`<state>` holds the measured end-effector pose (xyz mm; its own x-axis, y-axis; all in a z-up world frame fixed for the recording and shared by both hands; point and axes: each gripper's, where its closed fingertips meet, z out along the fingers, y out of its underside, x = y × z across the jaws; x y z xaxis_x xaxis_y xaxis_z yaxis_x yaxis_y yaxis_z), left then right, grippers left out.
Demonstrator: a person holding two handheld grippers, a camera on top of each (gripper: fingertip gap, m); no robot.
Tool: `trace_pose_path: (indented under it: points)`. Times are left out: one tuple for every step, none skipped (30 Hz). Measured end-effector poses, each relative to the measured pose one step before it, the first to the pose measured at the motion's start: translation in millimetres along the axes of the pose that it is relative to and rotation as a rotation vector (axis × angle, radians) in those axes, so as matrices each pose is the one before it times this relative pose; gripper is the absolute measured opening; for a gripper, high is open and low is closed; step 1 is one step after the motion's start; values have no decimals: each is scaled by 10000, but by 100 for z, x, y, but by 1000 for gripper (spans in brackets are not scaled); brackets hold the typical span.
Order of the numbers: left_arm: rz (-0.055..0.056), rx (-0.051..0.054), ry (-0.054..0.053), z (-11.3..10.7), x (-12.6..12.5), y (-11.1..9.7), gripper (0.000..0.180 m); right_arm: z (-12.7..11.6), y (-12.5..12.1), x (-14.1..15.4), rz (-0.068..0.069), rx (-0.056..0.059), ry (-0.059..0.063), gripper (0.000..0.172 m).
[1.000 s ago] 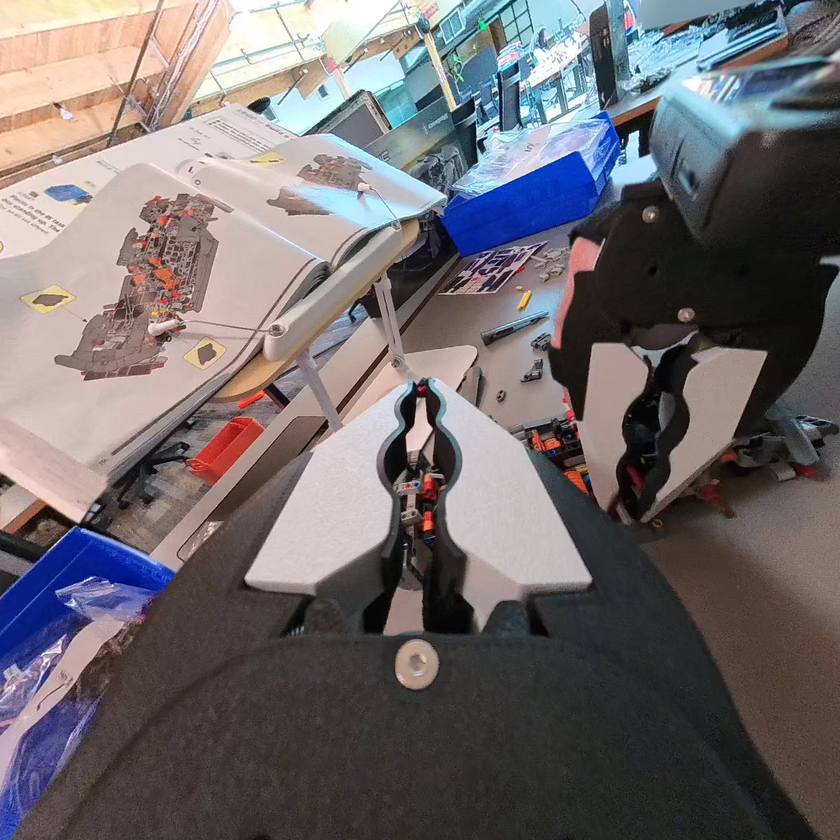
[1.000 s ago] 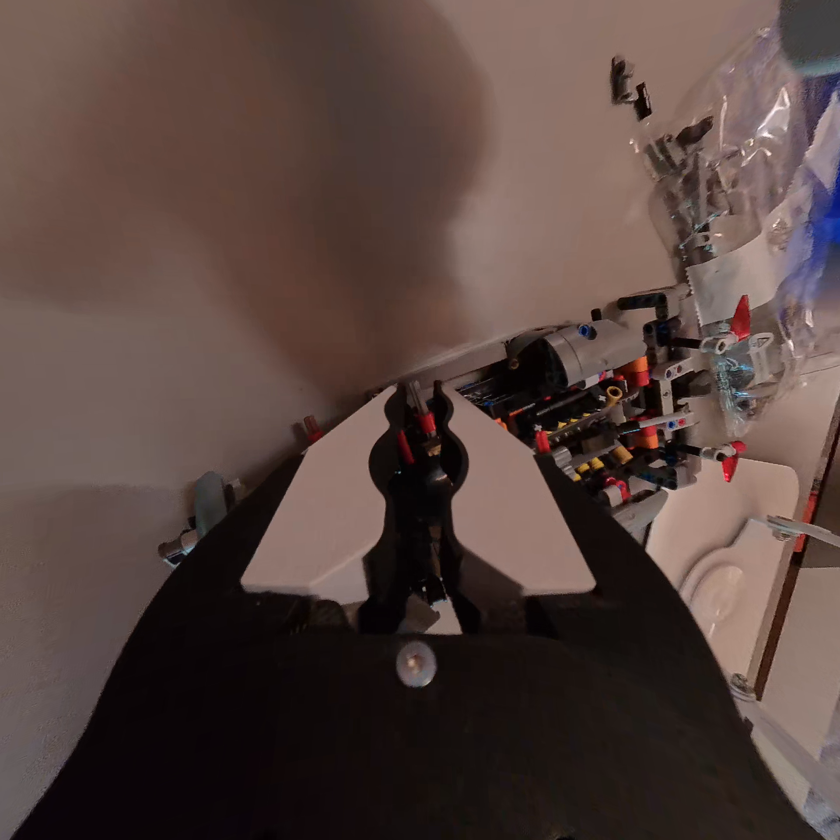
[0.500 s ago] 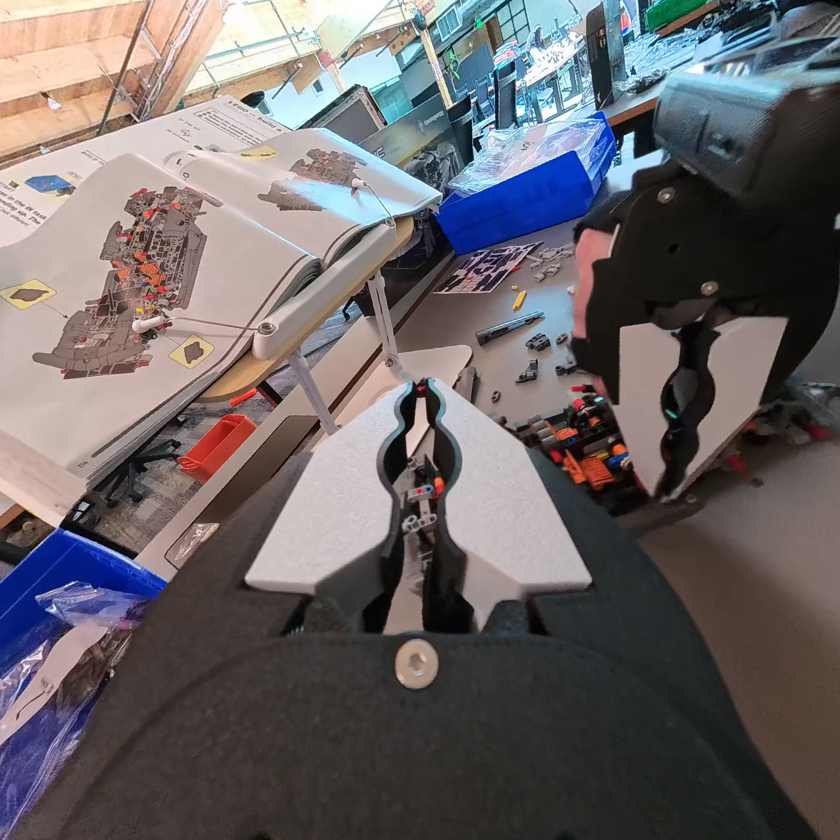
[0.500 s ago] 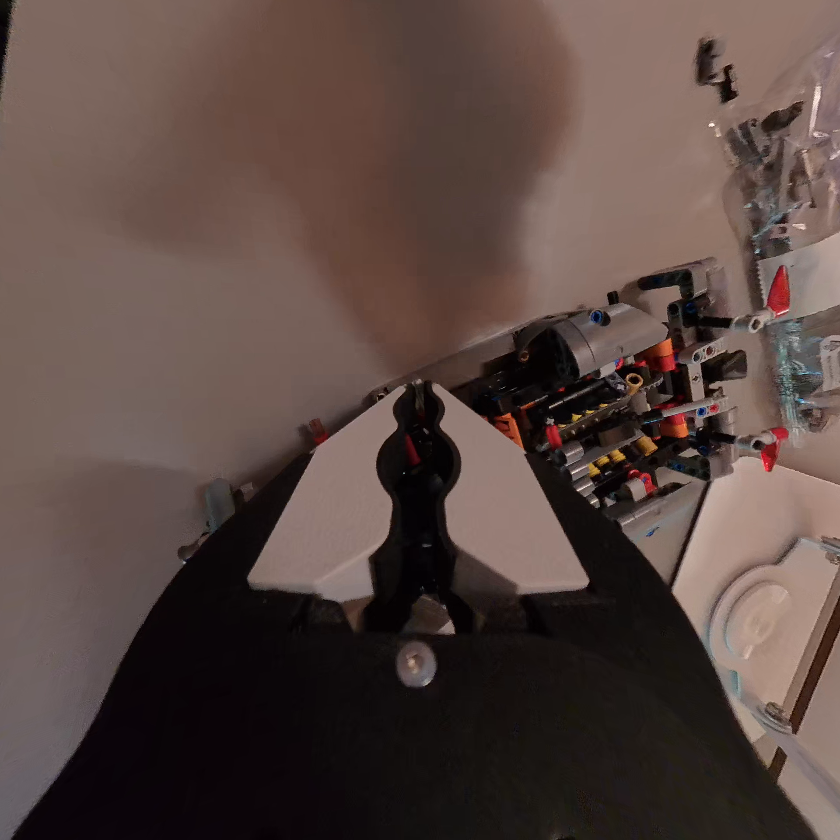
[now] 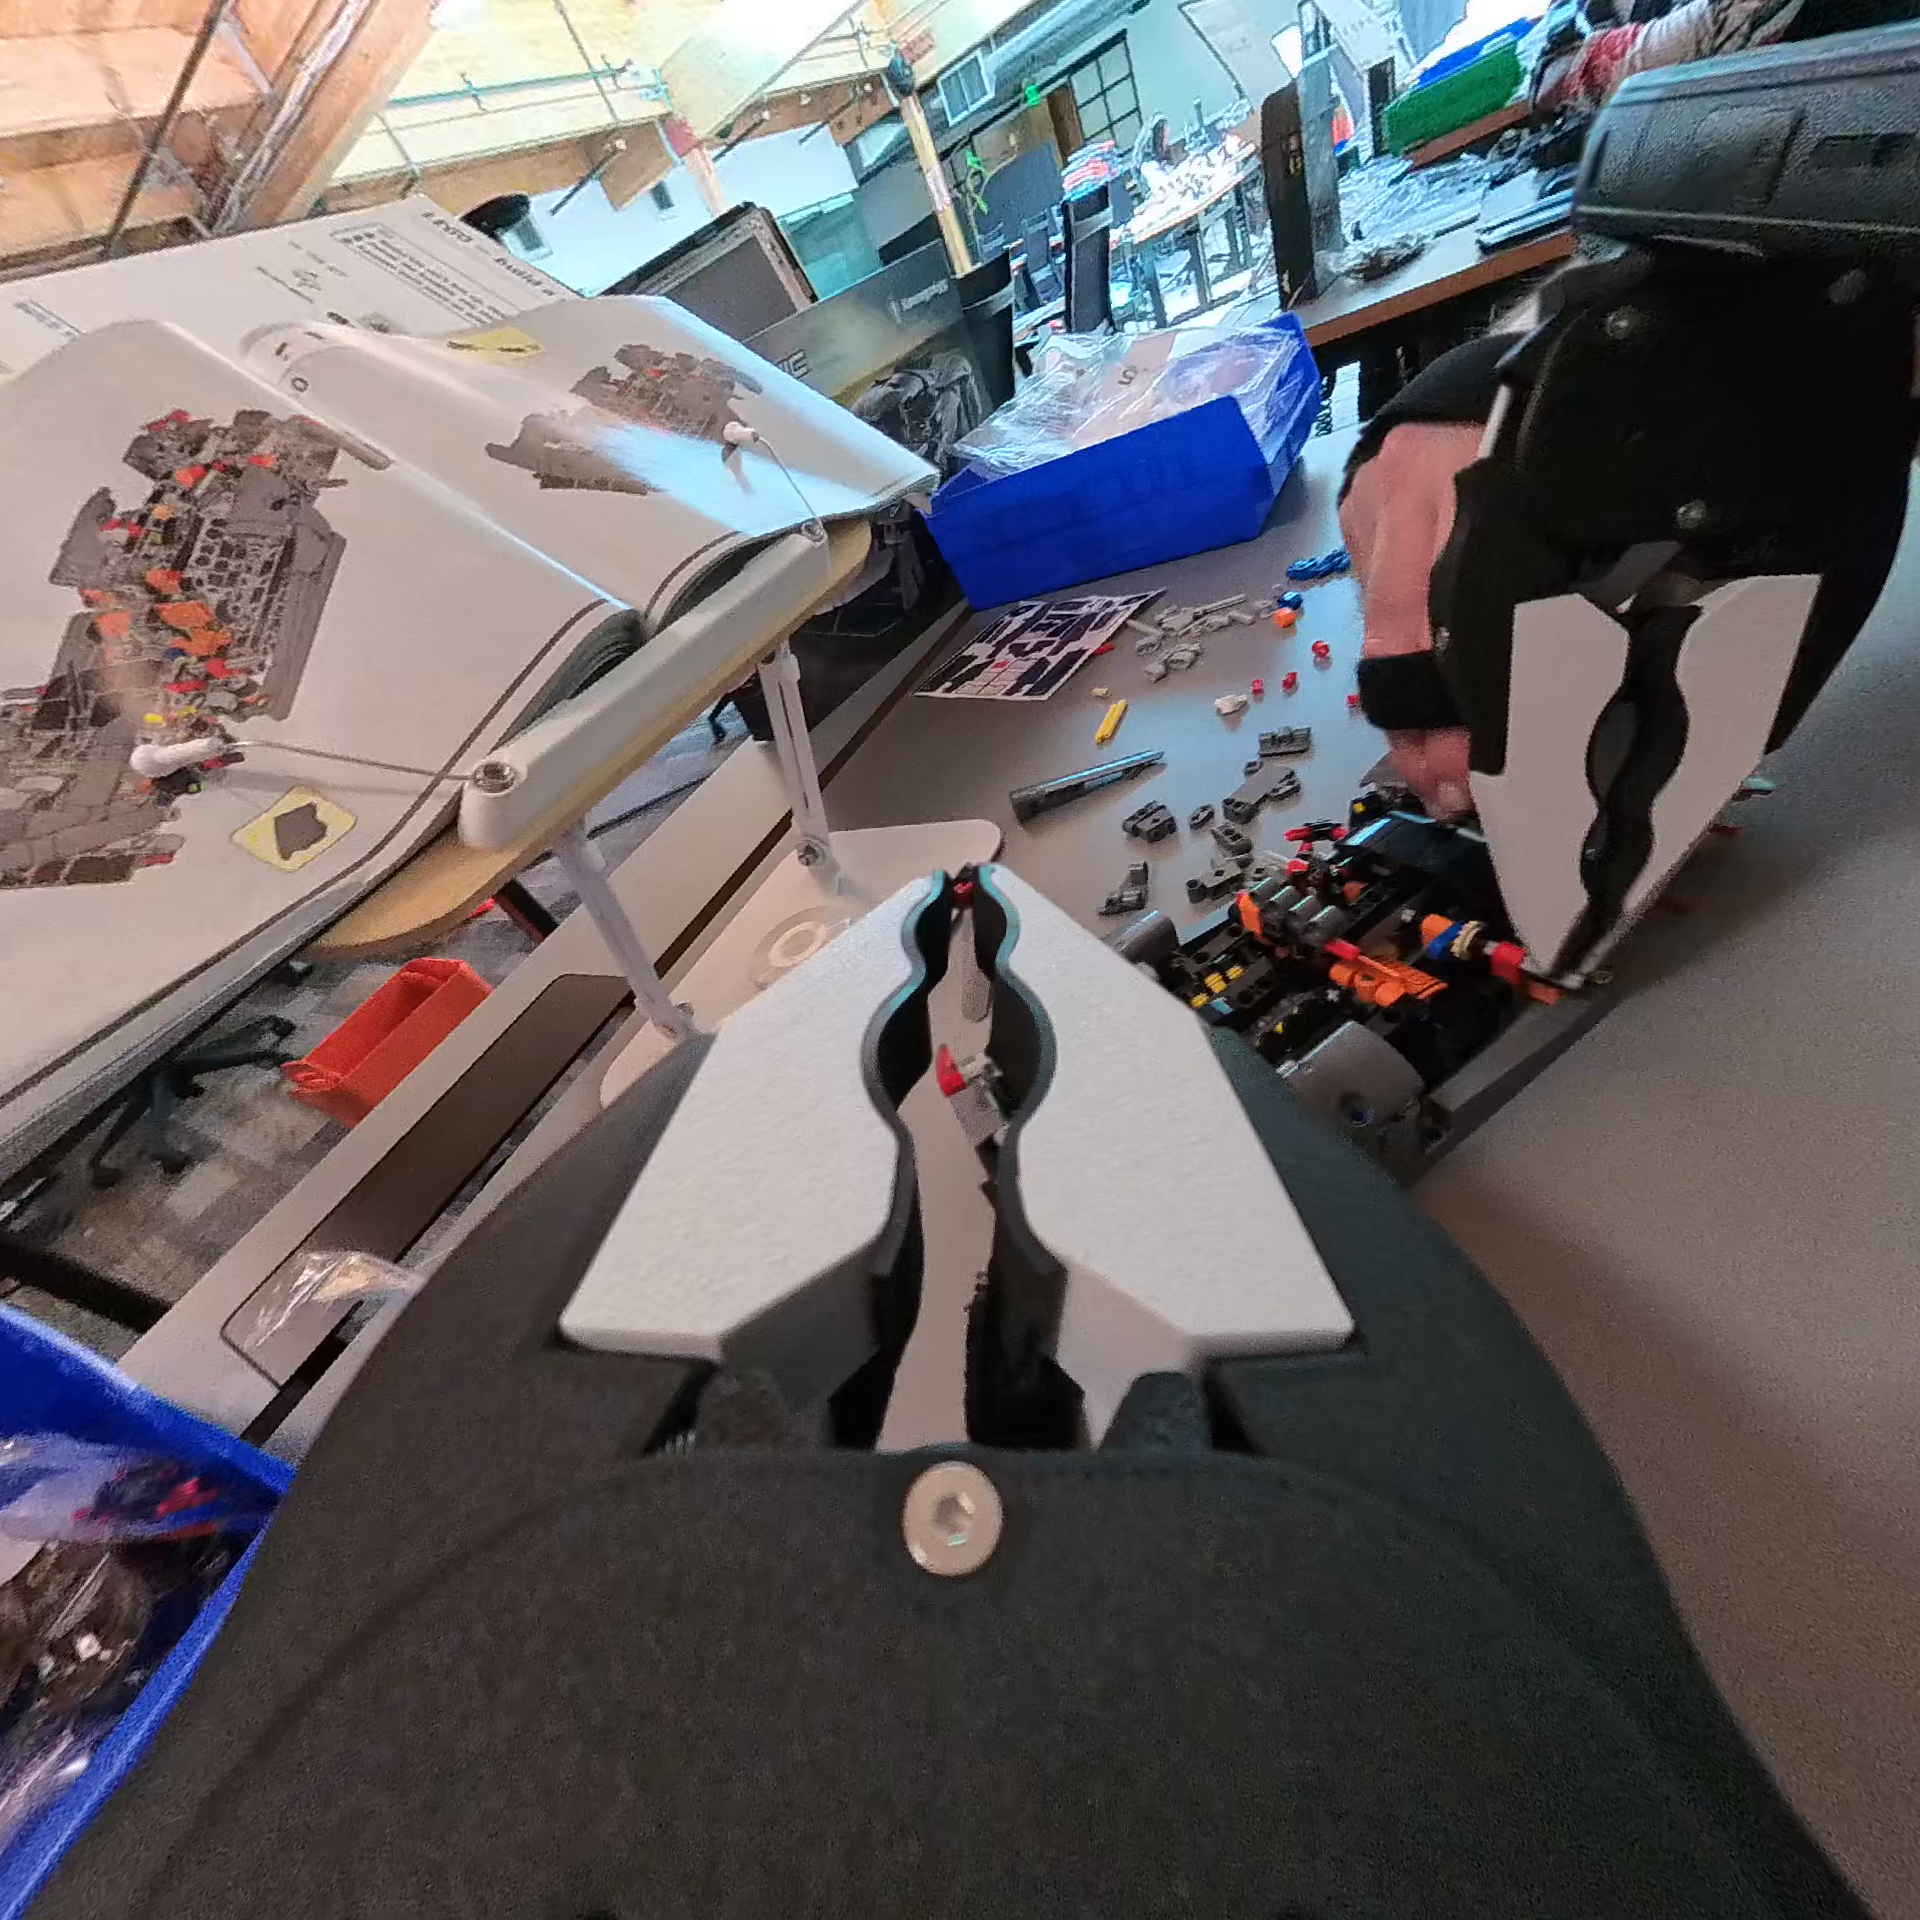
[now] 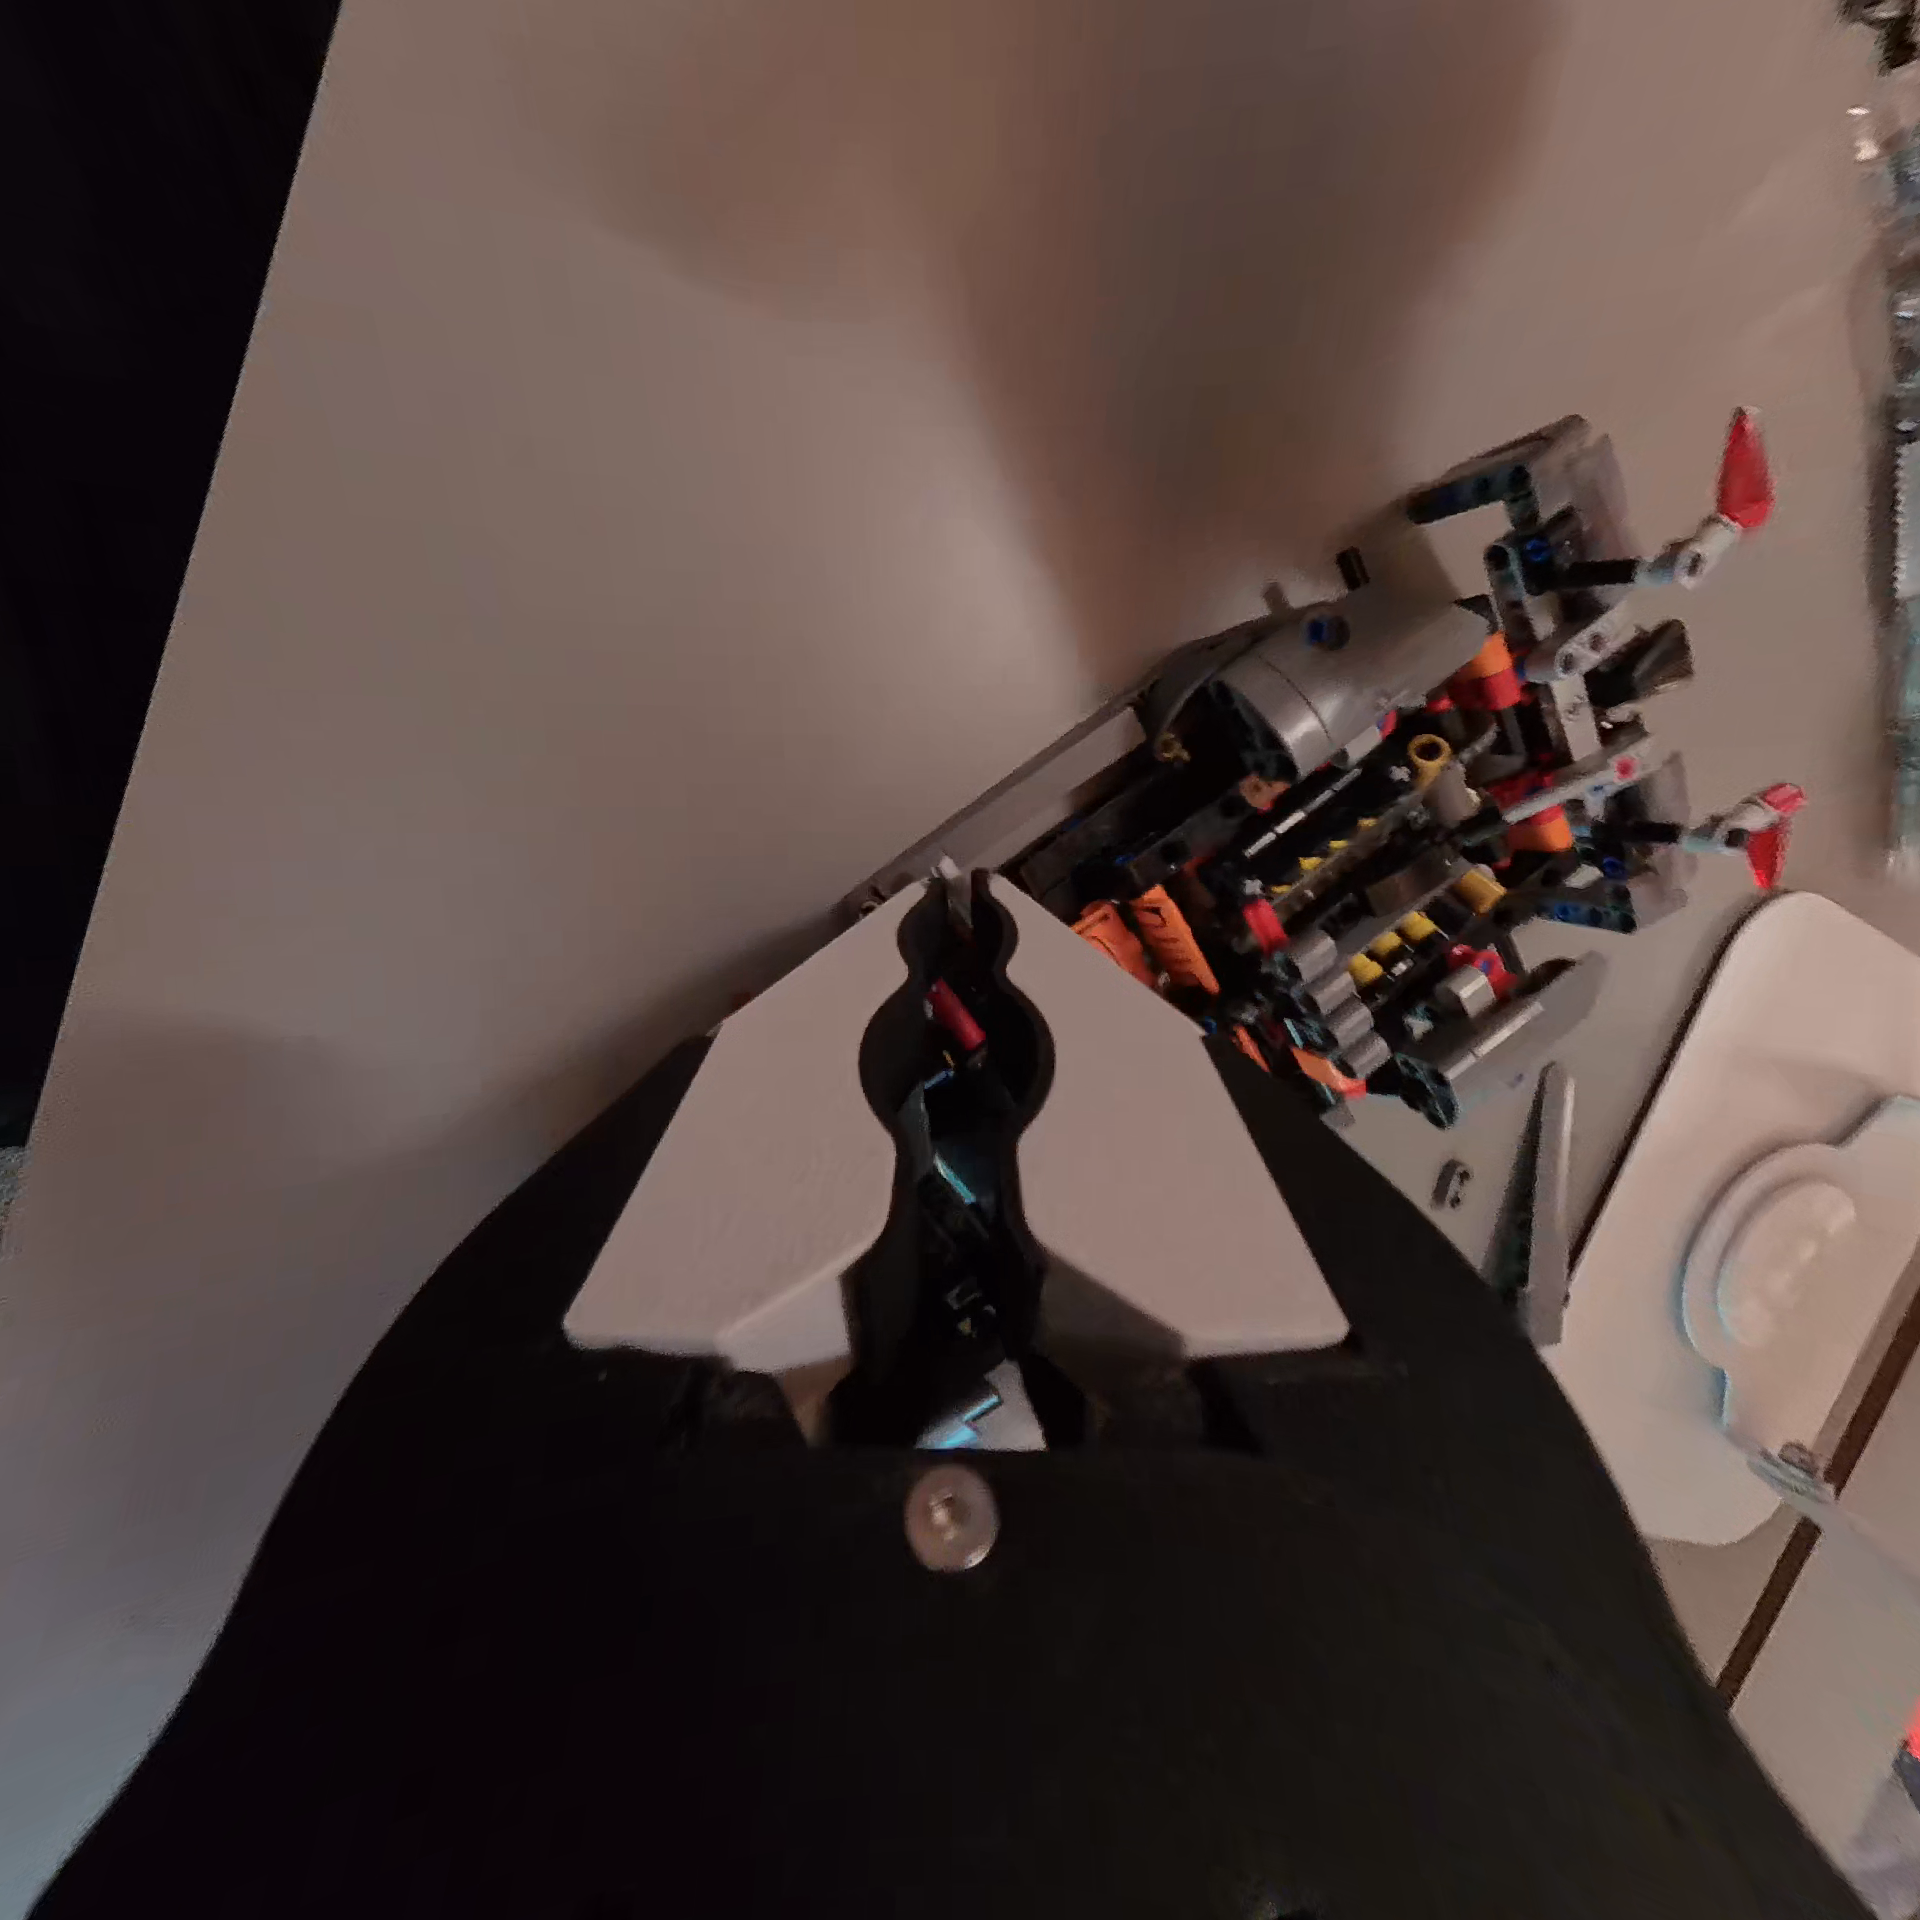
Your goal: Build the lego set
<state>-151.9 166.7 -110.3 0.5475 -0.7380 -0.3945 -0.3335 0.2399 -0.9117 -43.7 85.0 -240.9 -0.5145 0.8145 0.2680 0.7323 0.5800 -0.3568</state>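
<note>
- Right gripper points down at the near edge of the brick-built model — fingers together on a thin grey piece there; the model's long axis runs away to its right.
- Left gripper, beside the model, pinches a small red piece.

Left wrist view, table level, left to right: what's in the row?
Open instruction booklet on its white stand → red plastic bin on the floor → left gripper shut on a small red piece → loose dark grey building pieces → black-and-orange brick model → right gripper, tips down at the model.
</note>
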Motion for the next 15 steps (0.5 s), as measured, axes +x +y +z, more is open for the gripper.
trace_pose_path:
  points:
    - [-55,28,118,70,247,-208,2,-295,55,134,95,99,209,7]
    - [-83,34,151,66,278,-266,2,-420,-17,147,133,161,202,9]
    - [-96,59,188,57,321,-334,2,-526,-157,193,175,263,228,10]
    - [-113,79,235,53,393,-390,2,-624,-250,204,226,337,221,11]
    - [-145,77,284,70,476,-386,2,-683,-270,214,256,364,220,12]
    - [-143,80,247,74,444,-365,2,-722,-227,264,272,361,242,13]
    - [-92,77,237,107,486,-330,2,-738,-154,330,294,335,267,12]
    - [-80,52,262,143,530,-252,1,-728,-144,428,333,332,315,13]
    - [-88,47,271,198,553,-200,1,-701,-158,451,365,342,317,14]
    - [-116,85,249,232,501,-220,1,-665,-196,426,346,350,299,15]
    - [-146,85,282,266,530,-194,1,-594,-228,444,299,345,323,17]
    - [-123,42,280,332,509,-102,1,-518,-210,393,256,314,291,16]
    - [-70,26,237,336,449,-47,1,-431,-228,234,204,279,203,17]
    - [-87,21,219,317,390,-27,1,-327,-231,149,121,239,186,17]
    - [-94,24,189,319,326,-26,1,-233,-228,202,42,178,261,18]
